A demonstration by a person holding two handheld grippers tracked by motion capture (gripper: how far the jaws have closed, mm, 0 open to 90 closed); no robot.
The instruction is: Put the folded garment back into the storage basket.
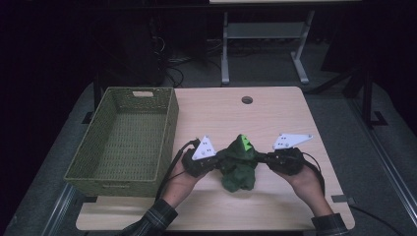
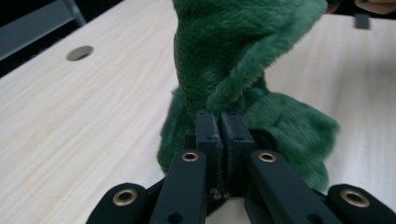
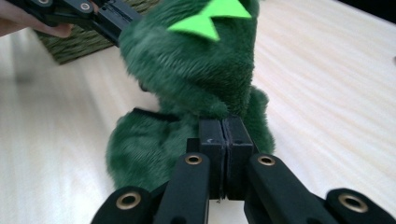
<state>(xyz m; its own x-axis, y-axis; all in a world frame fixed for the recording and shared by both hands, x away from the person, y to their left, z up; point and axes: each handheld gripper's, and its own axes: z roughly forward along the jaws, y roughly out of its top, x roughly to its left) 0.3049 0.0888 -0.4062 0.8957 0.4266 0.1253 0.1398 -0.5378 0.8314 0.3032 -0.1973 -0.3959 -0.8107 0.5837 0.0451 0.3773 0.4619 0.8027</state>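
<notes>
Left gripper (image 1: 216, 162): jaws pinch the green plush toy (image 1: 239, 164) (its left side).
Right gripper (image 1: 261, 158): jaws pinch its right side.
Basket (image 1: 169, 123): just left.

The toy (image 1: 239, 164) was deep-pile green plush, soft and matt, with flat bright-green felt patches (image 3: 212, 16). The bench (image 1: 275, 115) was pale wood-grain laminate, smooth with a slight sheen. The basket (image 1: 167, 132) was olive woven fibre, coarse and matt. Each claw, left (image 2: 218, 119) and right (image 3: 225, 123), was matt black plastic with brass-coloured metal rivets (image 2: 190, 156). The claw plates (image 1: 204, 147) were smooth matt grey.
</notes>
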